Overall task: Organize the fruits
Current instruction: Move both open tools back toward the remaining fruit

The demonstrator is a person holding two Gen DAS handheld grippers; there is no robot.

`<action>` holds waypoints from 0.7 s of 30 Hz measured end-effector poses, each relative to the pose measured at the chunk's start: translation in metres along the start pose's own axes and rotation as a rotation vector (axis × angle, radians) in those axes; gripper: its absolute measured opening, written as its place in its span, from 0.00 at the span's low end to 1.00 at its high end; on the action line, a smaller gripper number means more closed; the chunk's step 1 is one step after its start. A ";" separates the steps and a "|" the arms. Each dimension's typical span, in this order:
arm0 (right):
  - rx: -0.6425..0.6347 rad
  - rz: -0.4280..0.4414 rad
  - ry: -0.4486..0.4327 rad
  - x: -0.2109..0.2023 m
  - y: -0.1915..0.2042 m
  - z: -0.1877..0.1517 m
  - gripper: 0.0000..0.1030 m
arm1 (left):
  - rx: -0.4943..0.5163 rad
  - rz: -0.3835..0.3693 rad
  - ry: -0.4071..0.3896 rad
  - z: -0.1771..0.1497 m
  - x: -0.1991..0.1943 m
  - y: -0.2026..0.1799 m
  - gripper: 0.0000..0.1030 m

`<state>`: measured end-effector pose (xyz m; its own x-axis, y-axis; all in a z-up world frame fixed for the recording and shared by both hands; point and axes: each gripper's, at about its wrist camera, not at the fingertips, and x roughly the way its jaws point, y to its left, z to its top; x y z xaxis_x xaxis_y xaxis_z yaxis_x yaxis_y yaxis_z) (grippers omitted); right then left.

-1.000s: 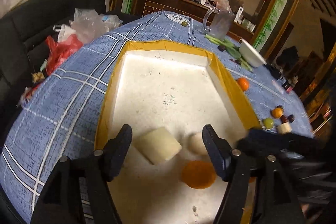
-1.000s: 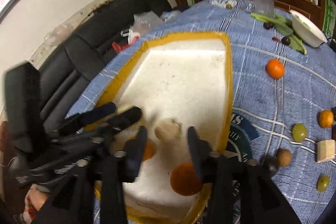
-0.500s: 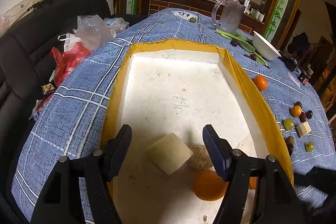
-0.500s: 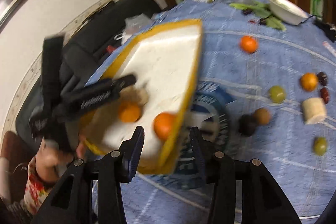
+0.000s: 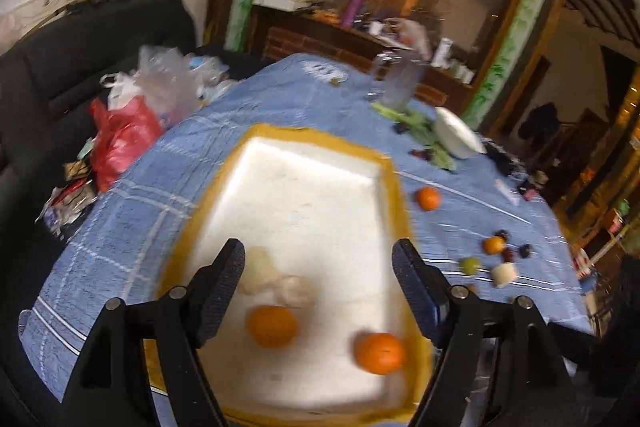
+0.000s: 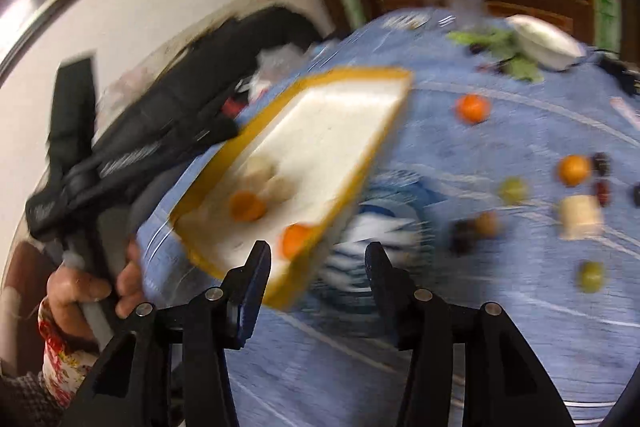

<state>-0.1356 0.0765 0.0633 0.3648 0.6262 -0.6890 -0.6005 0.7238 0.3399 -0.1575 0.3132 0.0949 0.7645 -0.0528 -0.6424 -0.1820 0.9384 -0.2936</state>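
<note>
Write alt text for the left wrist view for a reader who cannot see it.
The open left gripper hangs empty over a white foam tray with a yellow rim, which holds two oranges and two blurred pale pieces. More small fruits lie scattered on the blue checked tablecloth to the right, near a white bowl.

A table covered by a blue checked tablecloth [image 5: 248, 131] carries a yellow-rimmed white foam tray [image 5: 394, 195]. Right of the tray lie loose oranges [image 5: 428, 197], green fruits [image 5: 469, 265] and a pale block [image 5: 503, 274]; beyond its far right corner sit a white bowl [image 5: 456, 137], leafy greens [image 5: 416, 121] and a clear pitcher [image 5: 396, 83].
</note>
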 end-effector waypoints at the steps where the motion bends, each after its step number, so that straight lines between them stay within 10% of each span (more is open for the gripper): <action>1: 0.024 -0.036 -0.026 -0.014 -0.016 0.000 0.52 | 0.010 -0.017 -0.003 0.000 -0.002 -0.008 0.76; 9: 0.237 -0.254 -0.069 -0.070 -0.133 -0.022 0.52 | 0.146 -0.133 0.078 -0.016 0.022 -0.091 0.77; 21: 0.246 -0.257 -0.011 -0.054 -0.169 -0.030 0.52 | 0.319 -0.115 0.254 -0.062 0.094 -0.155 0.77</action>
<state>-0.0750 -0.0885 0.0238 0.4902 0.4171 -0.7654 -0.2992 0.9053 0.3016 -0.0961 0.1415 0.0360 0.5851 -0.2086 -0.7837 0.1268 0.9780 -0.1657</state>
